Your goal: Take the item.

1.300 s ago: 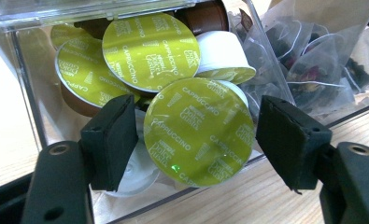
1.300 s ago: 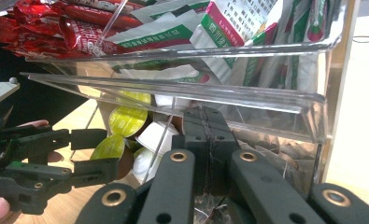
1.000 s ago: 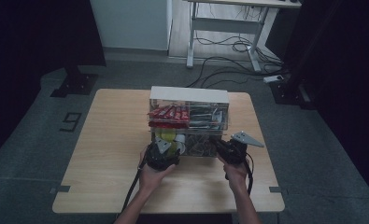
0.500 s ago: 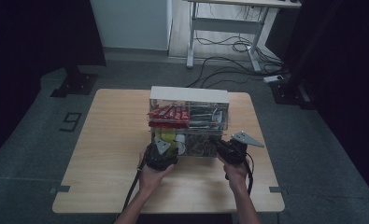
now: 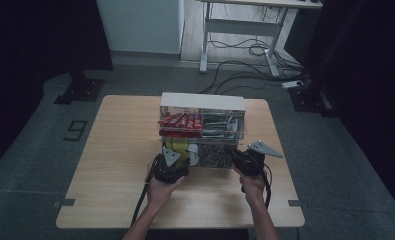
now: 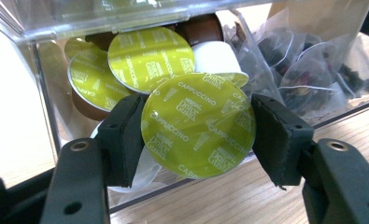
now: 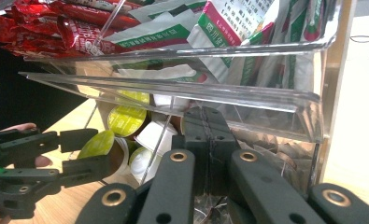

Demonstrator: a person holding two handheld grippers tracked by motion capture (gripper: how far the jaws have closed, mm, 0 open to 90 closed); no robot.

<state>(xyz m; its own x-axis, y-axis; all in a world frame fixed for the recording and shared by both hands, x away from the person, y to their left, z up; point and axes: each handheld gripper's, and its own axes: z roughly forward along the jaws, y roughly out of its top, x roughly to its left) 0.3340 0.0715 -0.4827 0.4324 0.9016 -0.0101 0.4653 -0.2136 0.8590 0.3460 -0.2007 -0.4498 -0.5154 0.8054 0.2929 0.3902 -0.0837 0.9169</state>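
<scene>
Between the 2 black pads of the left gripper (image 6: 198, 133) a green-lidded cappuccino capsule (image 6: 198, 125) is sitting, its foil lid facing the camera; the jaws have just been closing and are now pressing on its rim from either side, so the grip is running across the lid's width. The capsule's short axis, lid to base, is pointing back along the gripper toward the hand, which is likely the line any withdrawal will have to follow.

Just behind the held capsule, deeper into the clear organiser (image 5: 203, 131), 2 more green-lidded capsules (image 6: 149, 58) are leaning against one another, with a white capsule (image 6: 217, 58) beside them. To the gripper's right, clear bags of dark tea (image 6: 308, 70) are filling the neighbouring compartment. Directly above the jaws the clear upper shelf (image 6: 126, 16) is overhanging the opening, so the way out is probably toward the person and low over the wooden table (image 5: 115, 150), not upward.

The right gripper (image 7: 205, 135) is standing with its jaws pressed together and nothing between them, its tip resting at the organiser's lower front, under red sachets (image 7: 56, 28) and green-and-white packets (image 7: 229, 23). The left hand is the nearer one to the capsule compartment.
</scene>
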